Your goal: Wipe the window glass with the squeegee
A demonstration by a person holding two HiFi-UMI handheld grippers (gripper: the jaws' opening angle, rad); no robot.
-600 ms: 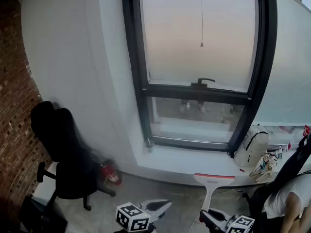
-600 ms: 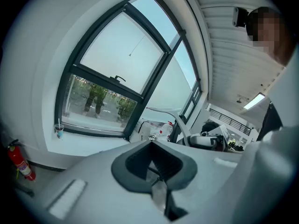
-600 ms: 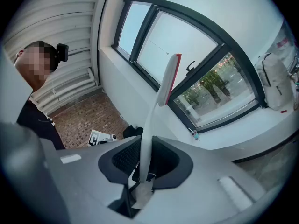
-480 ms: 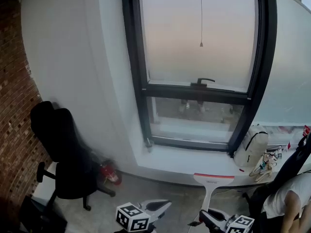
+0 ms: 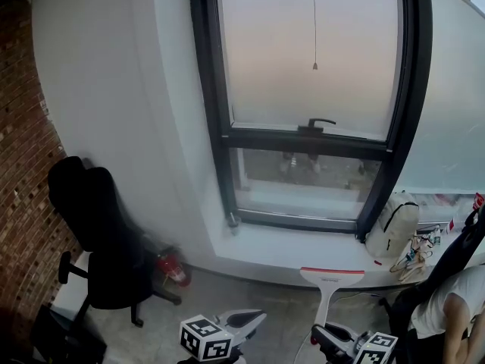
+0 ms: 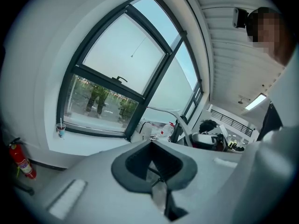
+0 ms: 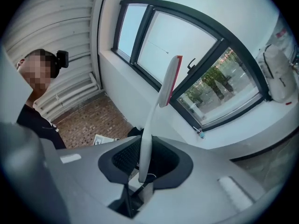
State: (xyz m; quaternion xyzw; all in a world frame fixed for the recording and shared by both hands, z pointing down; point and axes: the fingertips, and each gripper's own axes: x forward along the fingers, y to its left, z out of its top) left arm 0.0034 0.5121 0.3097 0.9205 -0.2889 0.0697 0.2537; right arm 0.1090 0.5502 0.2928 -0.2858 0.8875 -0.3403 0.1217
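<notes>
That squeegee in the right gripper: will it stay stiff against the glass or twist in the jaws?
The squeegee looks like thin, light plastic, so its handle may flex slightly. The right gripper clamps only the smooth handle's lower end, far from the wide head, so it could pivot or slip under pressure.

Floor [image 5: 258, 298]: grey, under both jaws.
On floor: black chair [image 5: 98, 241], red fire extinguisher [image 5: 173, 268], ahead-left of left gripper [image 5: 256, 318] jaws.
Sill [image 5: 292, 247]: white, ahead of jaws; cup [image 5: 233, 220], backpack [image 5: 392, 227] on it.
</notes>
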